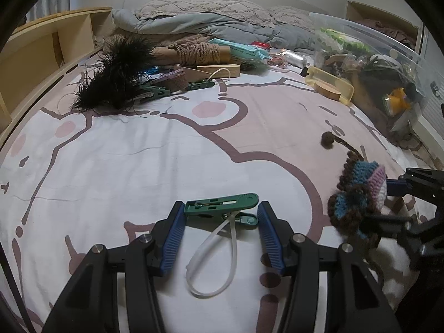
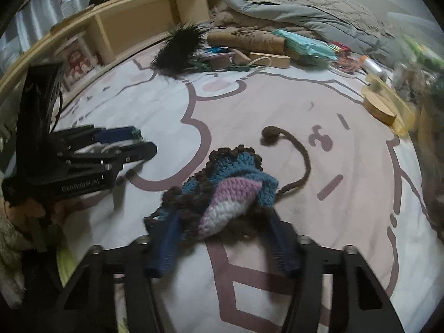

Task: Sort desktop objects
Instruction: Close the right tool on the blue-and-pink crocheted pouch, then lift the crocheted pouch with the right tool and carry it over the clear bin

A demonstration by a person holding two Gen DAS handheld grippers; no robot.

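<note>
While the left gripper (image 1: 221, 216) pinches the green clip (image 1: 222, 207) at lower centre, the right gripper (image 2: 222, 222) has its fingers pressed on the crochet pouch (image 2: 222, 191); lift slowly, so the dangling cord (image 2: 299, 163) does not snag.

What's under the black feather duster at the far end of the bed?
Green clips poke out from under the feather duster, lying on the patterned bedsheet. Whatever else sits beneath its feathers is covered and cannot be seen.

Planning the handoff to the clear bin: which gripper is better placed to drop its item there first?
Probably the right gripper: its crocheted pouch is nearer the clear bin than the left gripper with the green clip.
</note>
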